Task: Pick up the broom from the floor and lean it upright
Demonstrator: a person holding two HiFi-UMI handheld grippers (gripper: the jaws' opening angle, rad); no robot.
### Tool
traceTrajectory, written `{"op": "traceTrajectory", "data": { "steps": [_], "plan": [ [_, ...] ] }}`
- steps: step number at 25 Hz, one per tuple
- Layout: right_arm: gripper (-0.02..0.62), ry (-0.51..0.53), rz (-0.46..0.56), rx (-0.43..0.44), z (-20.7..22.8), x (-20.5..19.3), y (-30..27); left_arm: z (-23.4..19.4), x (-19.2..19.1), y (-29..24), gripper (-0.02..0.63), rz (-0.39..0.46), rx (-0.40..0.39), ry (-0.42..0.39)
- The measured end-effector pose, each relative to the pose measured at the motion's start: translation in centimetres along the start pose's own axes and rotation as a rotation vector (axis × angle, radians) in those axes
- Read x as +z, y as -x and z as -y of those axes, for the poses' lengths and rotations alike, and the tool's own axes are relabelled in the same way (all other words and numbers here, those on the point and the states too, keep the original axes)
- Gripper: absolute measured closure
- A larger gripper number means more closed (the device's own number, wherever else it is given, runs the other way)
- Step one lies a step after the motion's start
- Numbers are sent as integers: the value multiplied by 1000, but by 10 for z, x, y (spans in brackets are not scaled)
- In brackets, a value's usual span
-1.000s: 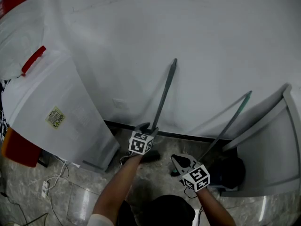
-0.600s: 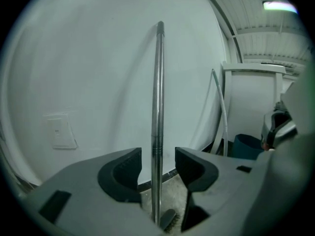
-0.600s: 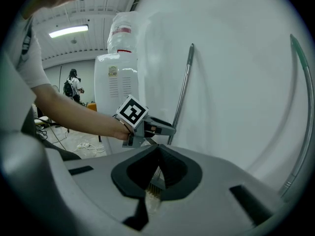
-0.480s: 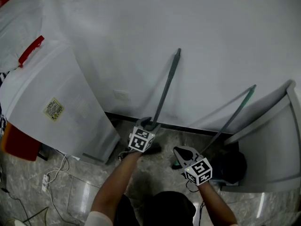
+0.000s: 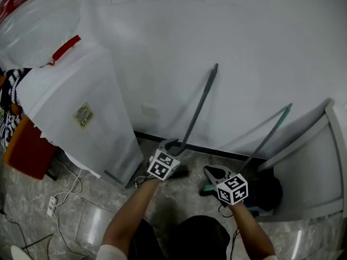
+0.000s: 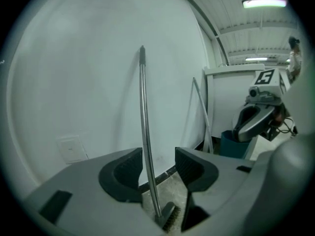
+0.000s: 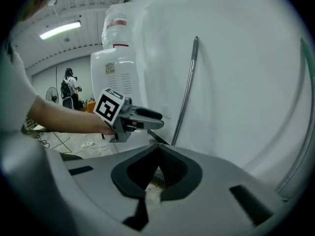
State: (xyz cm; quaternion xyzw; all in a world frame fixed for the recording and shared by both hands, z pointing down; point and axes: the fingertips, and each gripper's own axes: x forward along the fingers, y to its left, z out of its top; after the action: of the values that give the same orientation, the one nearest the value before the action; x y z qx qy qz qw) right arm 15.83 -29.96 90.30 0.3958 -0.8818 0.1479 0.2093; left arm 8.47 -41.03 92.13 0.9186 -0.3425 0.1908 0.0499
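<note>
Jaws apart on the left gripper, astride the thin handle of the broom with no pinch on it: close by the left pad, a clear gap to the right one. Jaws closed tip to tip on the right gripper, nothing between them. In the head view, broom propped against the wall, long axis steep and running up and to the right from the left gripper. Top end against the wall; broom head down on the floor just beside that gripper, near the dark baseboard. So: dead ahead of the left jaws and threading their gap from bottom to top, but off to the left of the right gripper and apart from it. Left hand plainly the nearer. Judged as close to finished, with the lean apparently made. Likely next a straight draw back along the line of the jaws, with no sideways brush against the handle to tip it. Not to be mixed up with the second pole leaning further right.
</note>
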Motion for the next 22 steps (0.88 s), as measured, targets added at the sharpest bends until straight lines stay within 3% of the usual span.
{"op": "traceTrajectory", "data": {
  "steps": [5, 10, 16, 22],
  "plan": [
    [594, 14, -4, -6, -4, -3, -2, 19, -22, 29, 423, -9, -80, 6],
    [594, -8, -9, -23, -12, -19, -13, 21, -41, 43, 502, 49, -83, 29],
    [594, 13, -39, 28, -29, -23, -20, 44, -50, 48, 551, 66, -128, 49],
    [594, 2, 8, 36, -26, -10, -21, 50, -48, 55, 595, 106, -158, 41]
  ]
}}
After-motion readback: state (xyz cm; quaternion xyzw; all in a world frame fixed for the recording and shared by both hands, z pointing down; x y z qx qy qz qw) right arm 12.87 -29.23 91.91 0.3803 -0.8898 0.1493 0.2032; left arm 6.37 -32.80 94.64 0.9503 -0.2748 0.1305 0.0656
